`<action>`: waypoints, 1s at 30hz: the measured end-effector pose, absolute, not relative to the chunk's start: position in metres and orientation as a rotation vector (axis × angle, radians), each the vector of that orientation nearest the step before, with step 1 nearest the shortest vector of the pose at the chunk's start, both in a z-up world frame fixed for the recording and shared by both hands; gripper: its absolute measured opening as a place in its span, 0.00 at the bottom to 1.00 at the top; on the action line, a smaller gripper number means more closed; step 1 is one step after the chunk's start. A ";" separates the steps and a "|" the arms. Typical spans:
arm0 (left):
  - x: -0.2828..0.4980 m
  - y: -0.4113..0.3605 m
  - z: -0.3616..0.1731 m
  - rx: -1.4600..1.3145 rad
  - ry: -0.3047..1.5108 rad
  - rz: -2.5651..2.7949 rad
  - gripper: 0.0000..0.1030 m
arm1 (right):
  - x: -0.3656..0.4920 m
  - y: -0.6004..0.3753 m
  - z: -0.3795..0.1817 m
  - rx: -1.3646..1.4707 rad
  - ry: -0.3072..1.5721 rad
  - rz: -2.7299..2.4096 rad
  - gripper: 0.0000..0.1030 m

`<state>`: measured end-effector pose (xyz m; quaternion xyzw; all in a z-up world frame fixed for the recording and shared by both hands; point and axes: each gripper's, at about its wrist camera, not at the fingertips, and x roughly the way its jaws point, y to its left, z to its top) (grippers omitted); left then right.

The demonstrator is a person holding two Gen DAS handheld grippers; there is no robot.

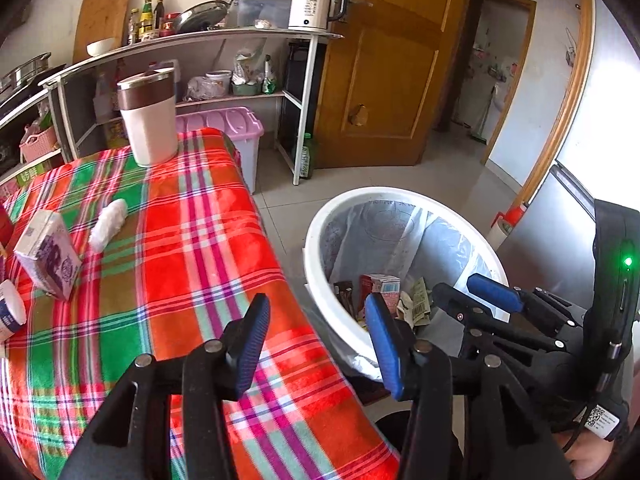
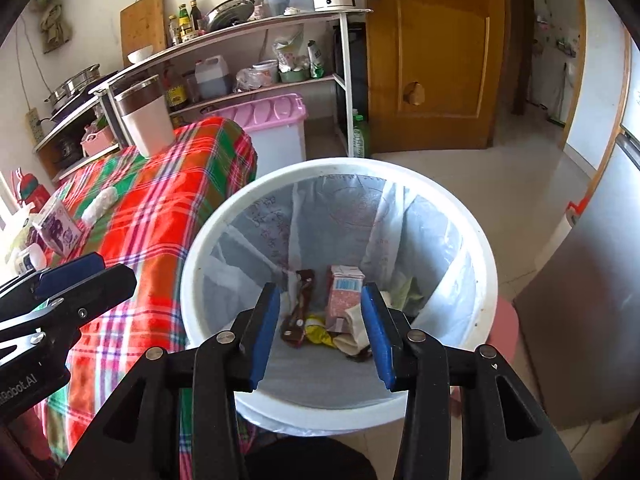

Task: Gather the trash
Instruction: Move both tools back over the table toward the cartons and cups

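A white trash bin (image 2: 476, 240) with a plastic liner stands on the floor beside the table; it also shows in the left wrist view (image 1: 316, 240). Inside lie a pink carton (image 2: 344, 292), a brown wrapper (image 2: 298, 312) and crumpled paper. My right gripper (image 2: 320, 332) is open and empty, directly above the bin; it shows in the left wrist view (image 1: 464, 300). My left gripper (image 1: 316, 344) is open and empty over the table's right edge. On the plaid tablecloth (image 1: 192, 240) lie a purple-white carton (image 1: 48, 256), a white crumpled tissue (image 1: 107, 223) and a small white cup (image 1: 10, 312).
A white and brown tumbler (image 1: 148, 118) stands at the table's far end. A pink-lidded storage box (image 1: 236, 136) and a metal shelf rack (image 1: 240, 60) with kitchenware stand behind. A wooden door (image 1: 392, 64) is beyond; a fridge (image 1: 568, 216) is at right.
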<state>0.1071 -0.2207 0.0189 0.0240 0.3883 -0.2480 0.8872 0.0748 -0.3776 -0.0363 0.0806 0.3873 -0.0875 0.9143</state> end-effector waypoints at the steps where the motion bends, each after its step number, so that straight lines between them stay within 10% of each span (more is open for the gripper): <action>1: 0.107 -0.216 0.020 0.046 0.804 -0.508 0.50 | 0.075 -0.373 -0.035 0.163 0.796 -0.175 0.42; 30: 0.102 -0.059 0.016 -0.112 0.755 -0.207 0.54 | 0.101 -0.253 -0.023 0.081 0.774 0.070 0.43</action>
